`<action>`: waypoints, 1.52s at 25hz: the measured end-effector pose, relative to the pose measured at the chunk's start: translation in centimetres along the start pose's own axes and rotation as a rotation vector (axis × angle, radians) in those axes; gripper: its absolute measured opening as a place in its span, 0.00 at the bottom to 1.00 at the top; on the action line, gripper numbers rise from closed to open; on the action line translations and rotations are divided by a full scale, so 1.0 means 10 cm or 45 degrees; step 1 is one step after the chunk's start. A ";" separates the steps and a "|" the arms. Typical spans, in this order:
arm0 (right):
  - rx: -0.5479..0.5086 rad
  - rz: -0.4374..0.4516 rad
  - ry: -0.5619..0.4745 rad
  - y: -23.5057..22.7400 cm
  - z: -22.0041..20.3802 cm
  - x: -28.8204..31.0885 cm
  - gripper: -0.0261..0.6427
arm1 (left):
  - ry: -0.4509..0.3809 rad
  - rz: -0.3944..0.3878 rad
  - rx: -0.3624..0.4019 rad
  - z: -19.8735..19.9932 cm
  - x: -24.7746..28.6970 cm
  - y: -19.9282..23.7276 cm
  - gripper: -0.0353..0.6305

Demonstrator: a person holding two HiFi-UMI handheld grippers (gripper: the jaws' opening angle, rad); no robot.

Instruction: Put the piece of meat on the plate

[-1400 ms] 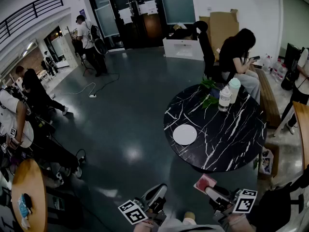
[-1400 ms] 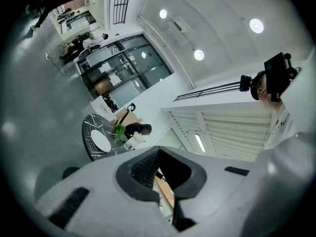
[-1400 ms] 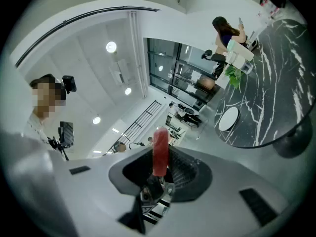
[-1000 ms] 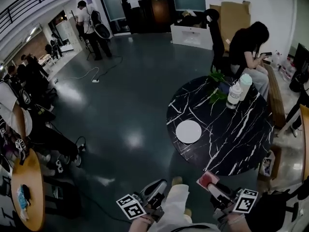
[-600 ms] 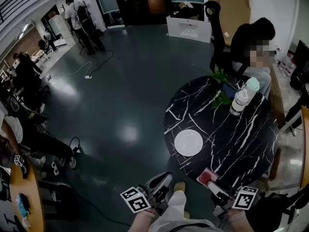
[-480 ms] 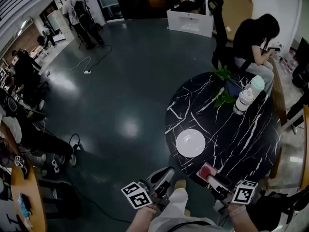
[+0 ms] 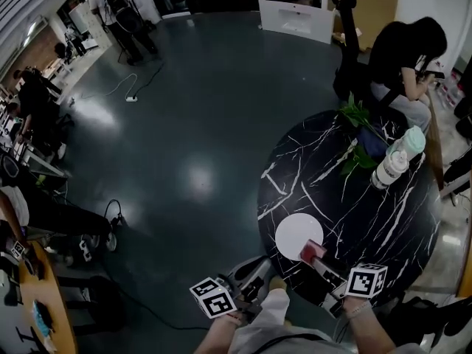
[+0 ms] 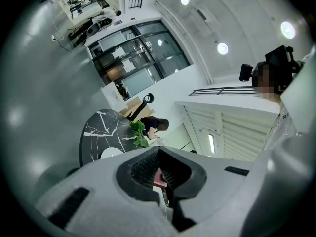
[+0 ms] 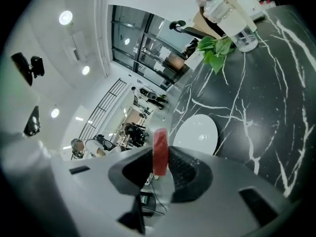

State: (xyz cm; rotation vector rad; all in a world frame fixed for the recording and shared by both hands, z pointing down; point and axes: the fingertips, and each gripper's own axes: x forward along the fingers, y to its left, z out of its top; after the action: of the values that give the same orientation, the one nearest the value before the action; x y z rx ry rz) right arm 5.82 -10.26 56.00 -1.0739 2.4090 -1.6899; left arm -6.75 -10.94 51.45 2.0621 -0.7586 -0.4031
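While meat (image 9: 160, 151) sits pinched upright in right gripper (image 7: 317, 259) — jaws clenched on it — best to carry it over plate (image 7: 292, 229) centre, lower close, then release. Meat hangs at plate's near edge, above worktop (image 7: 354, 198). Left gripper (image 7: 249, 277) closed, empty, off plate's near-left side.

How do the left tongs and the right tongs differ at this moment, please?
The right tongs grip the piece of meat; the left tongs are shut and empty. Right tongs hover at the plate's rim; left tongs hang off the table. Both carry a marker cube.
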 end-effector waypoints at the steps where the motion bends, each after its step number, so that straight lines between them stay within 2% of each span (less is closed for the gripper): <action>1: 0.005 -0.016 0.013 -0.04 0.02 0.04 0.18 | 0.001 -0.003 -0.001 0.04 0.04 0.03 0.07; 6: 0.005 -0.096 0.082 -0.20 0.08 0.26 0.18 | 0.041 -0.006 0.016 0.17 0.15 0.25 0.07; 9: 0.004 -0.112 0.140 -0.27 0.08 0.37 0.18 | 0.047 0.007 -0.020 0.13 0.19 0.38 0.07; 17: -0.030 -0.073 0.298 -0.41 0.06 0.77 0.18 | 0.065 0.067 -0.156 -0.31 0.09 0.61 0.07; 20: -0.045 -0.066 0.360 -0.47 0.04 0.83 0.18 | 0.041 0.092 -0.172 -0.37 0.03 0.70 0.07; 23: -0.066 -0.070 0.365 -0.50 0.08 0.82 0.18 | 0.013 0.101 -0.177 -0.37 -0.03 0.71 0.07; 28: -0.224 -0.175 0.397 -0.60 0.09 0.75 0.19 | -0.006 0.103 -0.175 -0.37 -0.12 0.66 0.07; 31: -0.373 -0.238 0.421 -0.61 0.10 0.75 0.27 | -0.032 0.096 -0.181 -0.35 -0.14 0.63 0.07; 34: -0.566 -0.339 0.468 -0.63 0.10 0.74 0.41 | -0.053 0.081 -0.187 -0.30 -0.13 0.56 0.07; 36: -0.670 -0.391 0.451 -0.60 0.16 0.70 0.44 | -0.061 0.066 -0.177 -0.27 -0.11 0.50 0.07; 38: -0.716 -0.400 0.388 -0.49 0.29 0.65 0.45 | -0.064 0.049 -0.157 -0.21 -0.09 0.44 0.07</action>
State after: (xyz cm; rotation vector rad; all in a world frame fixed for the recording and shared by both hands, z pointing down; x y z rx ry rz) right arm 4.47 -17.00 61.27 -1.4019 3.1784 -1.3453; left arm -7.86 -10.91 56.24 1.9262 -0.7827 -0.4699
